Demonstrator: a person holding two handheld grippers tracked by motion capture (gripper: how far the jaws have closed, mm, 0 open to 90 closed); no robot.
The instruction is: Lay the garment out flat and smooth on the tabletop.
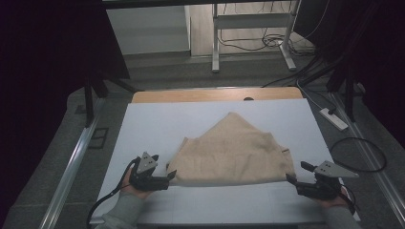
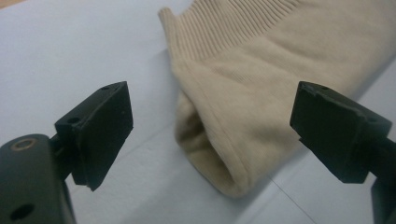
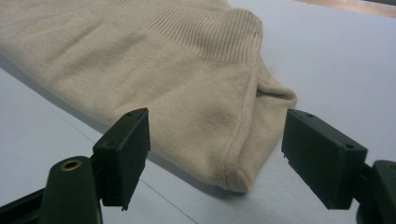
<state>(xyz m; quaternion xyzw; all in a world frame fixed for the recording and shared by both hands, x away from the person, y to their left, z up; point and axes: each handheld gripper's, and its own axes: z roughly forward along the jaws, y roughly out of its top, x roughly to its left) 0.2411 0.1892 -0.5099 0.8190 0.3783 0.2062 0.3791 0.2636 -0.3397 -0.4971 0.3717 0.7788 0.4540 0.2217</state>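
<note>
A folded beige knit garment (image 1: pixel 234 152) lies in the middle of the white table cover (image 1: pixel 157 124). My left gripper (image 1: pixel 169 175) is at its near-left corner, jaws open. In the left gripper view that folded corner (image 2: pixel 224 154) sits between and just beyond the two black pads (image 2: pixel 102 130), with ribbed knit farther back. My right gripper (image 1: pixel 292 180) is open at the near-right corner. In the right gripper view the garment's seamed corner (image 3: pixel 233 172) lies between the spread pads (image 3: pixel 128 154), untouched by either.
The wooden table edge (image 1: pixel 215 94) shows beyond the white cover. A metal rail (image 1: pixel 71 167) runs along the left, a power strip (image 1: pixel 334 119) and cables (image 1: pixel 358 152) lie on the floor at the right, and a desk frame (image 1: pixel 253 28) stands farther back.
</note>
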